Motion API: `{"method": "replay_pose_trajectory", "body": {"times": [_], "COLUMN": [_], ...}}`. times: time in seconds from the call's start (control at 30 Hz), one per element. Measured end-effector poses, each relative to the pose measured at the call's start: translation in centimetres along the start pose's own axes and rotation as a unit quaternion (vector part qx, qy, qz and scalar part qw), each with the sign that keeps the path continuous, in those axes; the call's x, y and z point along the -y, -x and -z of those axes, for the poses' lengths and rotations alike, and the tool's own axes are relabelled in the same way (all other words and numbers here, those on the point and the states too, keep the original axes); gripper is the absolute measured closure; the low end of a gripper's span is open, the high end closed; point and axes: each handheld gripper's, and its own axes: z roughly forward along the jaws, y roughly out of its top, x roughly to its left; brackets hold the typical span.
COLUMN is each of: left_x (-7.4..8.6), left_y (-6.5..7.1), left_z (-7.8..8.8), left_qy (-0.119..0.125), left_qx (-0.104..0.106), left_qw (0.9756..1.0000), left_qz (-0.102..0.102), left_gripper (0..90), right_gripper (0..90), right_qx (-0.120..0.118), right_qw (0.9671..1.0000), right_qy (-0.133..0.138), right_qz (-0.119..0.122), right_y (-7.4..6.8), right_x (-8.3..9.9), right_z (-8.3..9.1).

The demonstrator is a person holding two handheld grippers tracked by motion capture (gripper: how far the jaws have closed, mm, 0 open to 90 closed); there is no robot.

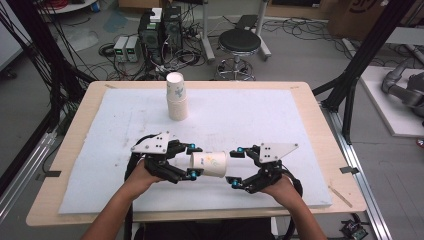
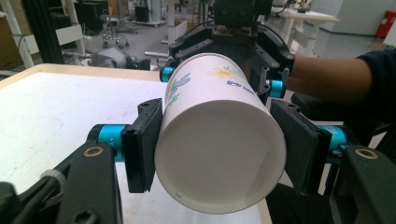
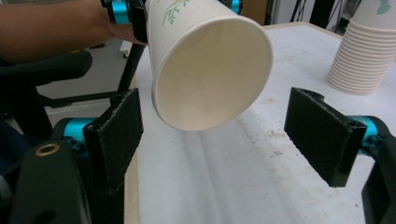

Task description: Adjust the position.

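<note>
Left hand-held gripper (image 1: 194, 161) clamps the light, thin-walled paper cup (image 1: 209, 164) sideways above the desk's (image 1: 65, 150) near middle, while the right hand-held gripper (image 1: 234, 166) gapes wide at its crushable rim, so gentle pressure suits.

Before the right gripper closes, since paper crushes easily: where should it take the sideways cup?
Probably just behind the open rim of the paper cup, jaws on opposite sides, coming straight along its axis. The left gripper clamps the base end; the right gripper already faces the mouth.
</note>
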Motion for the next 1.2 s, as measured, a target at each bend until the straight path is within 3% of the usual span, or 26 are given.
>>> {"method": "replay_pose_trajectory", "body": {"times": [0.27, 0.6, 0.9, 1.2], "left_x": [-0.1, 0.2, 0.8, 1.1], "left_y": [0.2, 0.4, 0.3, 0.5], "left_z": [-0.1, -0.9, -1.1, -1.2], "left_qy": [0.002, 0.008, 0.037, 0.019], "left_qx": [0.008, 0.037, 0.040, 0.031], "left_qw": [1.0000, 0.9993, 0.9983, 0.9989], "left_qz": [-0.001, -0.001, 0.018, 0.029], "left_gripper": [37.1, 37.1, 37.0, 35.1], "right_gripper": [20.0, 20.1, 28.2, 33.3], "right_qx": [-0.016, -0.048, -0.076, -0.075], "right_qw": [0.9998, 0.9986, 0.9953, 0.9955], "right_qy": [0.004, 0.021, 0.057, 0.056], "right_qz": [-0.005, -0.009, -0.020, -0.017], "right_y": [0.0, 0.0, 0.3, 0.4], "right_x": [0.0, 0.4, 0.8, 0.7], "right_z": [-0.4, -1.3, -1.0, -0.9]}}
